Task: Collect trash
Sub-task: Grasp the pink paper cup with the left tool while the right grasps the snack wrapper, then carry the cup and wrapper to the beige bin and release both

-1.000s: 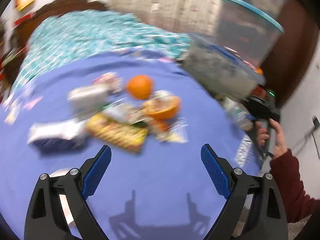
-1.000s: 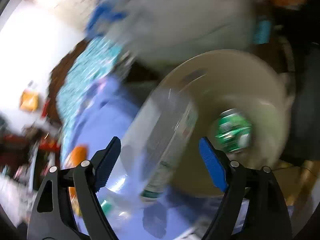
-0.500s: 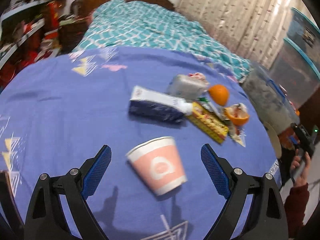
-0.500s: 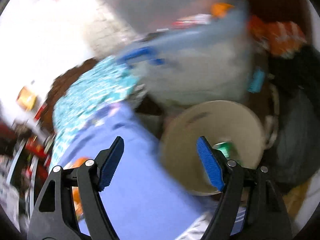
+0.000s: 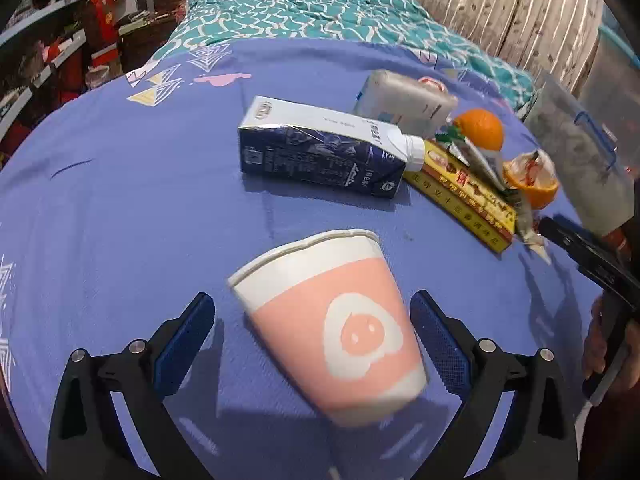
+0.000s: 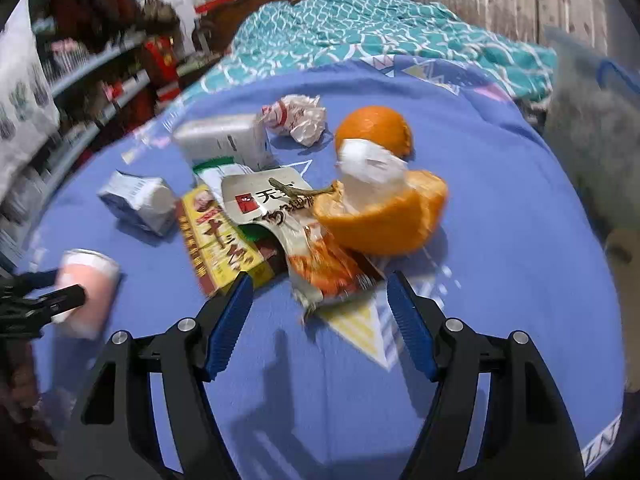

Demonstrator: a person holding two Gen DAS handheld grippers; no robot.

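A pink and white paper cup (image 5: 332, 320) stands between the open jaws of my left gripper (image 5: 312, 344); neither finger touches it. It also shows in the right wrist view (image 6: 86, 292). Behind it lie a dark blue milk carton (image 5: 320, 152), a grey pouch (image 5: 404, 100), a yellow box (image 5: 468, 200), a whole orange (image 5: 480, 128) and an orange peel half (image 5: 532, 184). My right gripper (image 6: 320, 320) is open and empty, just short of a torn snack wrapper (image 6: 316, 260) beside the peel (image 6: 384, 216).
Everything lies on a blue cloth (image 5: 120, 200) over the table. A crumpled white wrapper (image 6: 296, 118) lies at the back. A teal bedspread (image 5: 300, 12) is beyond, shelves (image 6: 100, 72) to the left, and a plastic storage bin (image 5: 580, 152) to the right.
The left gripper has moved closer, so the cup now sits between its fingers. The right gripper has swung from the beige bin, where it let go of a clear bottle, to the trash pile.
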